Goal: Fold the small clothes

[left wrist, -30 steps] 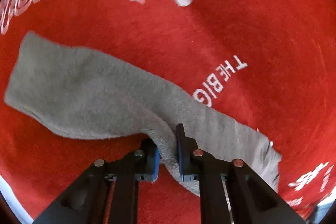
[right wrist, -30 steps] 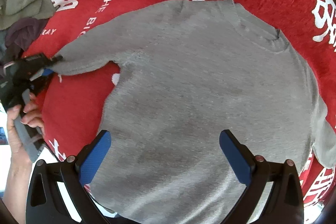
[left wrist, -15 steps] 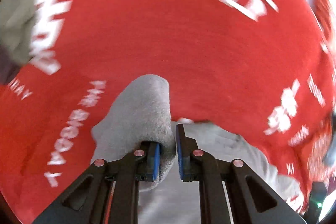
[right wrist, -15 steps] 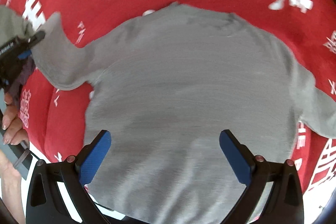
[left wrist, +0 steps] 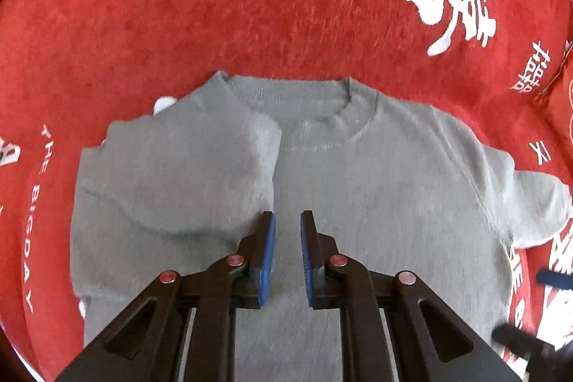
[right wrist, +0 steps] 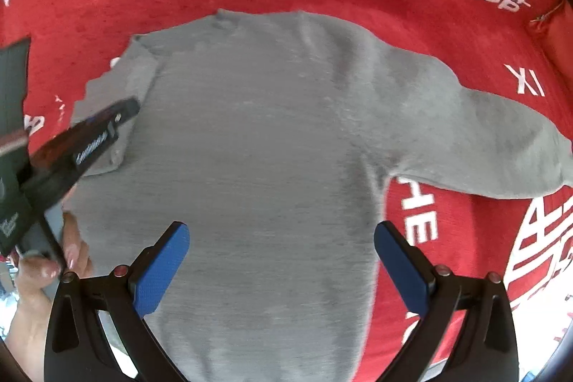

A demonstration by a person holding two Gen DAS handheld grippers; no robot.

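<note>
Sweater (left wrist: 358, 203), grey and small, lies flat and face up on the red blanket (left wrist: 215, 6), one sleeve folded in.

Left wrist view: the left gripper (left wrist: 287, 221) hangs over the chest, tongs pressed nearly together. I cannot tell whether any cloth is caught between them. The folded sleeve (left wrist: 186, 174) lies across the chest just beside them, below the collar (left wrist: 322, 110). The knit looks soft, light and limp, so it will probably drape and sag rather than hold a crease, and it may cling to the fuzzy blanket when dragged. Right wrist view: the right gripper (right wrist: 281, 238) hovers over the lower body, tongs spread wide and empty. The outstretched sleeve (right wrist: 483, 138) lies on the blanket, and a pinch towards its far end seems the best hold.
</note>
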